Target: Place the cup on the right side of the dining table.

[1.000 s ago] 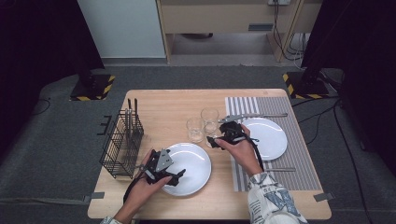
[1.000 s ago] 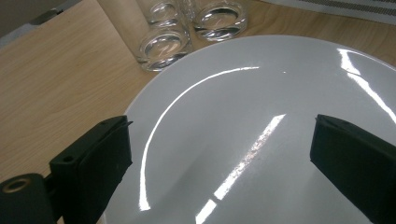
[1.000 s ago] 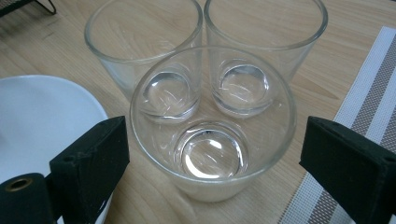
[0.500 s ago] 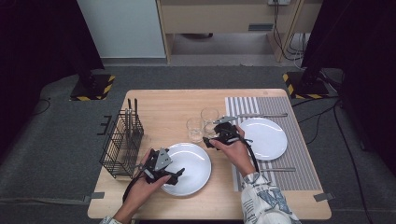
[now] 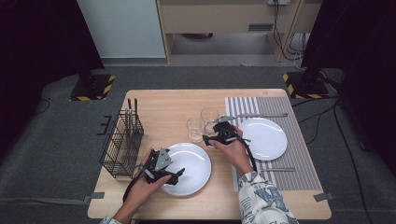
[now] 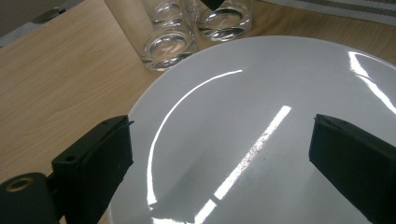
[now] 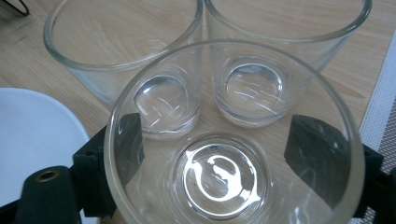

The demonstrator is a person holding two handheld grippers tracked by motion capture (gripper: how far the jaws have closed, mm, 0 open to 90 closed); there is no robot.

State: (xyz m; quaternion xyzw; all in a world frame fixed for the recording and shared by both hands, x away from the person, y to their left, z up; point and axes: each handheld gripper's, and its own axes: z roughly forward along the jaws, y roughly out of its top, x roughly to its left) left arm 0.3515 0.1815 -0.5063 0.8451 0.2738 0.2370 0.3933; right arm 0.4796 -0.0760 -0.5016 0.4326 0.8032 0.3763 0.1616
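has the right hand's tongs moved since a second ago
Yes. In the high view the right tongs have slid left, away from the white plate on the striped mat, toward the glasses. Their jaws have just been closing around a glass.

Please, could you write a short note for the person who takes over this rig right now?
Left hand-held gripper: open, holding nothing, hovering over the near white plate.
Right hand-held gripper: its jaws stand on either side of the nearest glass and have just been closing. I cannot tell whether the pads press yet.
Things: that glass stands upright on the wooden table, close beside two other glasses.
Done: the glass is framed.
Left: finish the grip, then probably lift it without knocking the neighbours.
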